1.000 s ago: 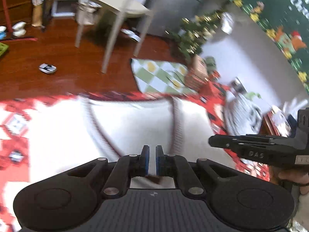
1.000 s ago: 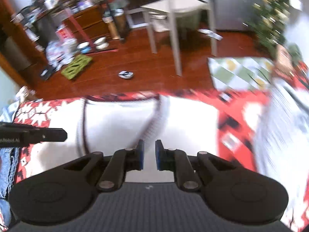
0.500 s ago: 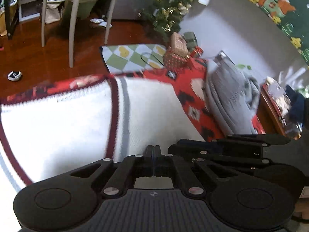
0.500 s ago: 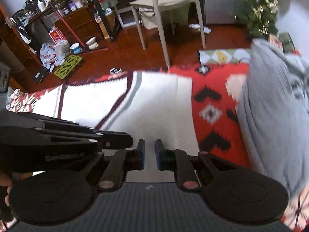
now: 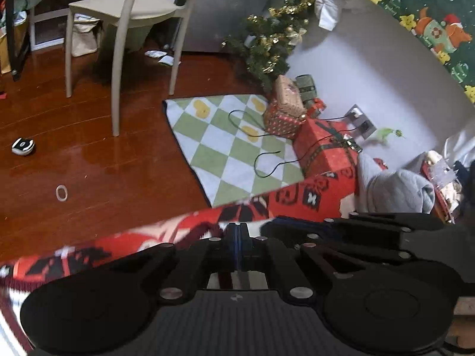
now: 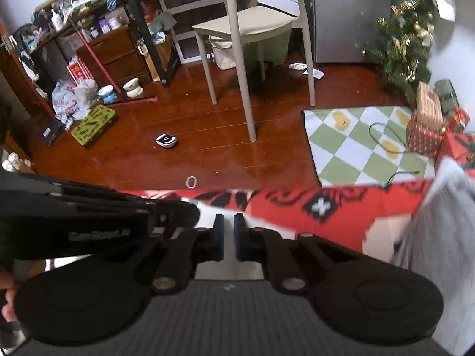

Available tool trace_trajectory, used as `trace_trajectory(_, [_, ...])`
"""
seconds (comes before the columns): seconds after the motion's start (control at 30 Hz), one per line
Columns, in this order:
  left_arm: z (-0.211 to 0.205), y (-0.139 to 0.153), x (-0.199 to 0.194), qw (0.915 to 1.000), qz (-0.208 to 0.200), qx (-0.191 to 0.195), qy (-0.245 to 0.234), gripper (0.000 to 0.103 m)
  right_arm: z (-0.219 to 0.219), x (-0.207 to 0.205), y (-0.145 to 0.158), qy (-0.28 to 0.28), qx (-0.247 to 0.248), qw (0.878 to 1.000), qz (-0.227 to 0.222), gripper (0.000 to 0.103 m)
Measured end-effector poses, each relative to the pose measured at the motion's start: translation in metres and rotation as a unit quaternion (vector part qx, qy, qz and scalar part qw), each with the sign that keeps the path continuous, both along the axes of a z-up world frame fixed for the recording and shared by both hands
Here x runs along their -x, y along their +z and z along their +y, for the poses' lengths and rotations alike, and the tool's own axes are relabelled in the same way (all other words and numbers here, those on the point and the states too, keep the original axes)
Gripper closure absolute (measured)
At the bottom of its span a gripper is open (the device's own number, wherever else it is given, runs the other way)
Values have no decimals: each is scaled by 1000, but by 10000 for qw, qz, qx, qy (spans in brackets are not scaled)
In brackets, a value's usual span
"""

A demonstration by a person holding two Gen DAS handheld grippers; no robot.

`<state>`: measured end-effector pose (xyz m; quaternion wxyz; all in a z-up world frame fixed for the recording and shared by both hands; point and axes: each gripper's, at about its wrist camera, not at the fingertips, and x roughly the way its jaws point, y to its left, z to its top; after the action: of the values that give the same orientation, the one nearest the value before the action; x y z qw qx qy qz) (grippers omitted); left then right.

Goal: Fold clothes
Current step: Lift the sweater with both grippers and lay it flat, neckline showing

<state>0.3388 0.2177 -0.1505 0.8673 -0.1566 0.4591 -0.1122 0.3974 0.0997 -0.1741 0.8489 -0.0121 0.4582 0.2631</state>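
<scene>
My left gripper [image 5: 237, 234] is shut, its blue pads pressed together over a strip of the white sweater [image 5: 7, 302] with maroon trim. Most of that sweater is hidden under the gripper body. My right gripper [image 6: 228, 233] sits close beside it on the right. Its pads stand slightly apart, with white sweater cloth [image 6: 209, 207] filling the gap. Both grippers are low over the far edge of the red patterned blanket [image 6: 326, 216]. A grey garment [image 6: 445, 237] lies bunched on the blanket to the right.
Beyond the blanket edge lies wooden floor with a beige chair [image 6: 246, 26], a green checked rug [image 6: 356, 148] and a small black-and-white object [image 6: 166, 140]. Wrapped gift boxes [image 5: 323, 148] and a small Christmas tree [image 5: 267, 47] stand at the right wall.
Both grippers moved forward to the blanket's far edge. The sweater, spread wide in view before, is now almost hidden under them. The left jaws went from a small gap to shut.
</scene>
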Motion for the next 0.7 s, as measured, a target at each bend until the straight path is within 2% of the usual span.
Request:
trace_trajectory(0.07, [2, 3, -3, 9999, -24, -96, 54, 101, 1, -8, 2, -28, -20, 10000, -38, 97])
trace_trajectory(0.17, [14, 14, -2, 9993, -133, 170, 300, 101, 4, -19, 5, -71, -49, 9999, -94, 91])
trace_trajectory(0.23, [17, 24, 5, 9988, -220, 307, 303, 101, 1, -22, 8, -101, -72, 9999, -101, 91])
trace_trajectory(0.37, [6, 28, 26, 9993, -44, 367, -43, 101, -19, 6, 12, 47, 9, 9998, 179, 93])
trace_trajectory(0.47, [-8, 16, 37, 9991, 179, 243, -291, 101, -22, 21, 6, 177, 195, 9993, 256, 94])
trace_trajectory(0.53, [-14, 4, 37, 9989, 308, 198, -284, 101, -20, 22, 1, 195, 283, 9992, 217, 94])
trace_trajectory(0.6, [-15, -2, 33, 9993, 231, 240, -189, 101, -16, 14, -1, 154, 245, 9995, 125, 99])
trace_trajectory(0.7, [-14, -3, 17, 9997, 122, 194, -16, 101, -6, 2, -5, 166, 269, 9995, -59, 100])
